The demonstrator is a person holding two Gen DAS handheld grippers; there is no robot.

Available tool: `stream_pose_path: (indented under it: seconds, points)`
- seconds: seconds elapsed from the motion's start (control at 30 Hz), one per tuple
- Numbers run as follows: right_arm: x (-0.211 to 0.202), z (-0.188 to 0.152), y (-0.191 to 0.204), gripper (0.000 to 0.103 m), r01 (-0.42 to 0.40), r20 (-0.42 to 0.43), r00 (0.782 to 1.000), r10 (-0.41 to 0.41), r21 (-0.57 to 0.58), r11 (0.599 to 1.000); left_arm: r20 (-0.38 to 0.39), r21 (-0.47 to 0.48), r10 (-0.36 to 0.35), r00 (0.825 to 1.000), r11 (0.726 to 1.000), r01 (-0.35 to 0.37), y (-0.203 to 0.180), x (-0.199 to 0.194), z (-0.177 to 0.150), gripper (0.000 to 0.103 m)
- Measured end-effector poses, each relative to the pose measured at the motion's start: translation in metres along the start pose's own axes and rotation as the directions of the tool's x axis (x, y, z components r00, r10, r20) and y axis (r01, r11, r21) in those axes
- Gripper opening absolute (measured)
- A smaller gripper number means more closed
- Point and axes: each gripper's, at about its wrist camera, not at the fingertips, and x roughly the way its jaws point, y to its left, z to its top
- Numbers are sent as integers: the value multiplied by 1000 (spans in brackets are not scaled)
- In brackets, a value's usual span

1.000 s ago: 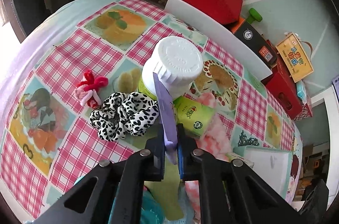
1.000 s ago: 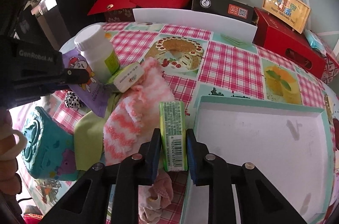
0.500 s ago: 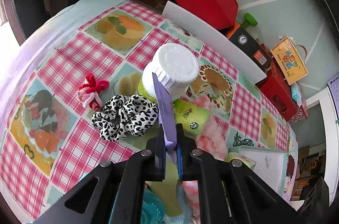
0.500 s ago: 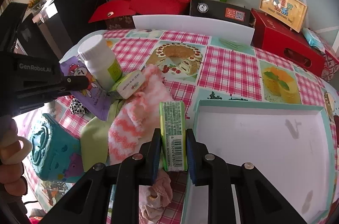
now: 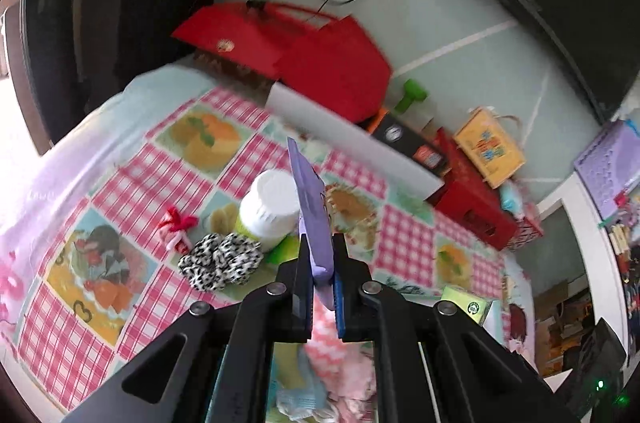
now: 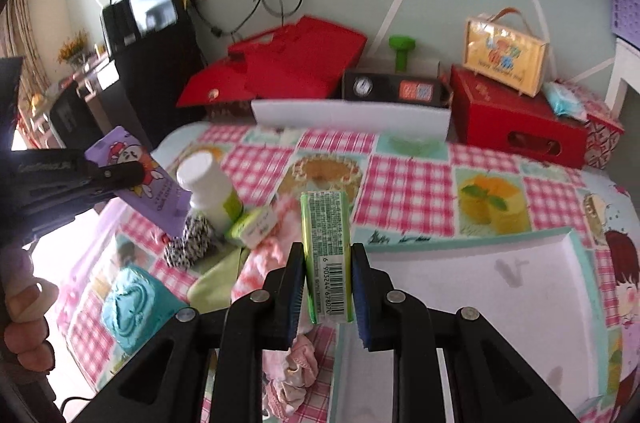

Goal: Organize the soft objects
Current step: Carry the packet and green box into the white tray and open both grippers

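Observation:
My left gripper (image 5: 320, 275) is shut on a flat purple packet (image 5: 312, 207), held upright well above the table; the packet also shows in the right wrist view (image 6: 148, 183). My right gripper (image 6: 328, 291) is shut on a green barcode box (image 6: 326, 251), held above the left rim of the white tray (image 6: 480, 275). On the checked cloth lie a black-and-white scrunchie (image 5: 220, 261), a red-and-pink hair tie (image 5: 176, 227), a pink-and-white fluffy cloth (image 6: 260, 255), a green cloth (image 6: 216, 279) and a pink scrunchie (image 6: 296, 371).
A white-capped bottle (image 5: 268, 211) and a small green box (image 6: 252, 227) stand beside the scrunchie. A teal soft cube (image 6: 132, 303) sits at the table's near left. Red boxes (image 6: 516, 127), a white board (image 6: 352, 115) and a yellow bag (image 6: 504, 59) line the far edge.
Both grippers have risen and tilted up with their loads; the table looks farther away and more wall shows. Both grips are unchanged.

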Motion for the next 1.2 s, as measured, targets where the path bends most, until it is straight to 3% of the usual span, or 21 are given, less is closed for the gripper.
stream_pose_path:
  seconds: [0.27, 0.57, 0.87, 1.03, 1.2]
  points:
    - [-37, 9, -42, 23, 112, 80, 990, -118, 70, 991, 29, 132, -98, 995, 987, 93, -45, -15, -7, 8]
    - [-74, 6, -111, 23, 264, 110, 951, -290, 204, 943, -88, 290, -119, 989, 947, 140, -109, 14, -38, 8]
    - [-79, -8, -171, 24, 372, 49, 913, -406, 312, 874, -219, 402, -105, 970, 896, 188, -164, 47, -71, 8]
    - [-68, -15, -187, 24, 393, -7, 910, -414, 331, 858, -257, 434, -81, 963, 881, 190, -181, 71, -85, 8]
    - [-44, -23, -193, 24, 419, -86, 907, -413, 303, 856, -320, 413, -107, 941, 879, 241, -181, 92, -101, 8]
